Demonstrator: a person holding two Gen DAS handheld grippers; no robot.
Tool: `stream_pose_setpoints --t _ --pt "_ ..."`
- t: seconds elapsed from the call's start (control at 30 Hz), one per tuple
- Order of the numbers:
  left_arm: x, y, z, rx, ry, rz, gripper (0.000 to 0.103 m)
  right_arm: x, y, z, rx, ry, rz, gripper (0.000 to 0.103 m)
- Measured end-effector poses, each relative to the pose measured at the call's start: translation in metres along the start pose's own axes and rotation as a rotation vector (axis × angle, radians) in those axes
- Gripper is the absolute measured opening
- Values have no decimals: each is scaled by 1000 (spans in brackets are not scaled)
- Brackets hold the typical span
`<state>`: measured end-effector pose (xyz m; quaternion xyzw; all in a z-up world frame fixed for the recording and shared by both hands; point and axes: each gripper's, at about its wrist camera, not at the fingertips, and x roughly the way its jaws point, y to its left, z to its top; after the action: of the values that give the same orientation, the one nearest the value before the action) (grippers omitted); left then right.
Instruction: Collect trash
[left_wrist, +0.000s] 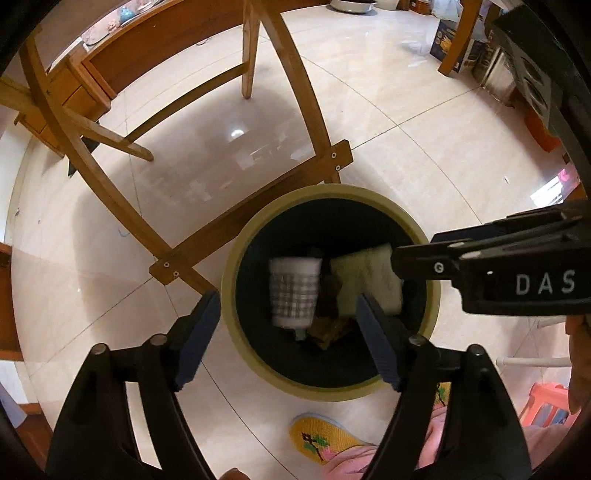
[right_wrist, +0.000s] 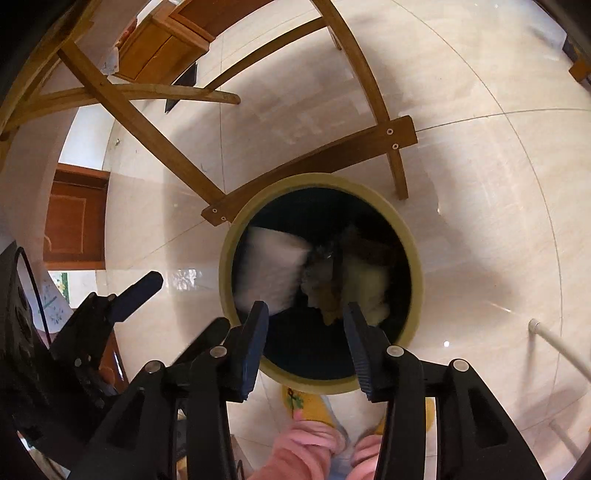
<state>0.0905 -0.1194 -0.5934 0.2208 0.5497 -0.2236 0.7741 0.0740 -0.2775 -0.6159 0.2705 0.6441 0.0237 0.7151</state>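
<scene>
Two hand-held grippers (left_wrist: 286, 334) (right_wrist: 304, 345) angled steeply down, agape, over bin (left_wrist: 236, 258)

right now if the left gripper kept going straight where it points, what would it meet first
Probably the checked paper cup in the open trash bin; the left gripper, jaws open and empty, aims into it. The cup is blurred, so depth is unclear.

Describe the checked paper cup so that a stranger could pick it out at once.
Find the round bin with the olive rim, on the tiled floor beside the wooden chair legs. Inside, on the left, is the cup. Its grey check pattern sets it apart from the plain pale sponge beside it.
</scene>
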Motion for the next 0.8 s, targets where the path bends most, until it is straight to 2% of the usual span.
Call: stream_pose_setpoints --t 0.07,0.2,0.37,0.5,0.67,0.8 --pt "6 2 1 15 3 -1 80 1 0 -2 5 2 6 43" --pt "0 5 2 27 15 -17 80 -5 1 -7 27 -9 9 43" --pt "-34 1 0 37 16 -20 80 -30 1 -17 49 -31 -10 43" --pt "-83 3 2 10 22 -27 80 -65 10 -27 45 -37 -35 43" --pt "-162 10 14 -37 18 -12 80 -141 41 -44 6 -56 -39 43" --pt "-231 19 28 -122 38 -18 80 -208 75 -54 -40 -79 -32 43"
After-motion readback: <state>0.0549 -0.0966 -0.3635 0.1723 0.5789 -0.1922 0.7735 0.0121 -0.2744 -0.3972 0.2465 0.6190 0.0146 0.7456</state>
